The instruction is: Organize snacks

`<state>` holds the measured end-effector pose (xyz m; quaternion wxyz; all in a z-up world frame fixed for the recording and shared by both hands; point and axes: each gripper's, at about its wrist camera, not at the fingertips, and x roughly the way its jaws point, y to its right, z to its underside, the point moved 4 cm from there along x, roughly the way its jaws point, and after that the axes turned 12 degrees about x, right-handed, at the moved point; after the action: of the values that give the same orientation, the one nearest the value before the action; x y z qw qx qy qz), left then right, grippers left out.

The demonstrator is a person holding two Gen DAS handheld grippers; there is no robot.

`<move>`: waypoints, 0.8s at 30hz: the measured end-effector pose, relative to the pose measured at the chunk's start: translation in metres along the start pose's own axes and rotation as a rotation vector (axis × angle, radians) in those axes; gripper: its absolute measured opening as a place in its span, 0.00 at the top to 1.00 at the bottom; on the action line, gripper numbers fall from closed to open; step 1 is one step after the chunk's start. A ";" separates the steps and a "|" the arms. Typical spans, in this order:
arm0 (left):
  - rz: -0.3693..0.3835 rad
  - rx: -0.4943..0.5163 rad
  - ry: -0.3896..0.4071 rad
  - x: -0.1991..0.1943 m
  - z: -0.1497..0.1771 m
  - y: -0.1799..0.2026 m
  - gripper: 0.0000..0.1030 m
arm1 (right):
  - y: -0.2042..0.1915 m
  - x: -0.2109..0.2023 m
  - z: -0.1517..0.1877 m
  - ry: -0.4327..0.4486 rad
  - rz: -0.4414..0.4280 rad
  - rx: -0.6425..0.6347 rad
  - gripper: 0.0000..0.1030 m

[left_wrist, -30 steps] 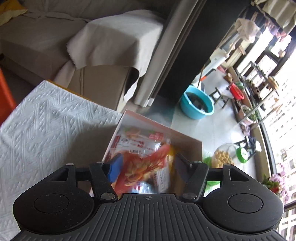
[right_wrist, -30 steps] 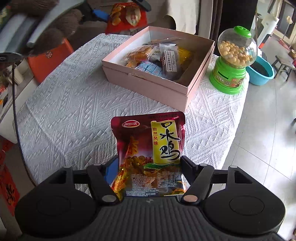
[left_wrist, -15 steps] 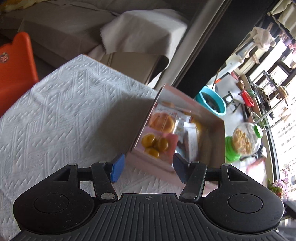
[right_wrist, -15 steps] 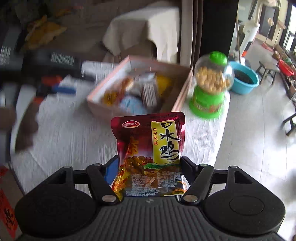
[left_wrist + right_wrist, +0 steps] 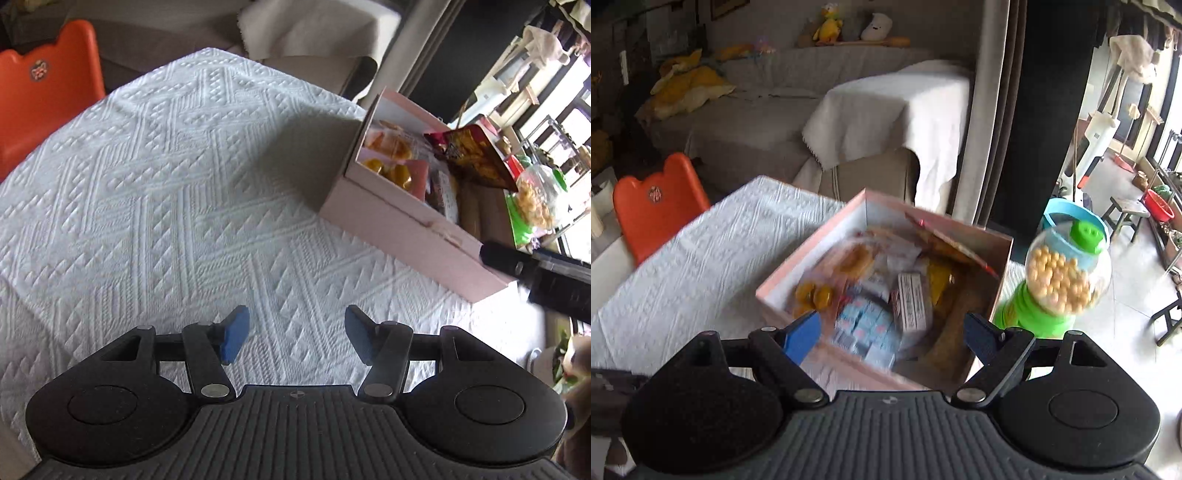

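Note:
A pink box [image 5: 993,254] full of snack packets stands on the white tablecloth; it also shows in the left wrist view [image 5: 399,229]. A red snack bag [image 5: 472,157] is over the box's far side, tilted; in the right wrist view [image 5: 953,245] it lies against the back wall of the box. My right gripper [image 5: 892,334] is open and empty just above the box's near edge. My left gripper [image 5: 295,334] is open and empty over bare tablecloth, left of the box.
A green candy dispenser [image 5: 1060,288] stands right of the box at the table edge. An orange chair [image 5: 661,206] is at the table's far left. A covered sofa [image 5: 871,110] is behind. The white tablecloth [image 5: 166,184] spreads left of the box.
My right gripper moved up to the box and let go of the red snack bag, which is now in the box. My left gripper, empty since half a second ago, pulled back from the box.

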<state>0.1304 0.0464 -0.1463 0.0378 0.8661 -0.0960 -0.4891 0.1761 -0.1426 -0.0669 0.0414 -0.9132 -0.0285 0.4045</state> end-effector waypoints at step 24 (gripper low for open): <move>-0.136 0.336 0.173 -0.005 0.074 0.045 0.44 | 0.024 -0.012 0.159 0.011 0.084 0.182 0.14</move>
<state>0.0584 0.0054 -0.1733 -0.1324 0.9034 -0.1138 -0.3916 0.0510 -0.1591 -0.1667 0.1074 -0.9082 0.0468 0.4018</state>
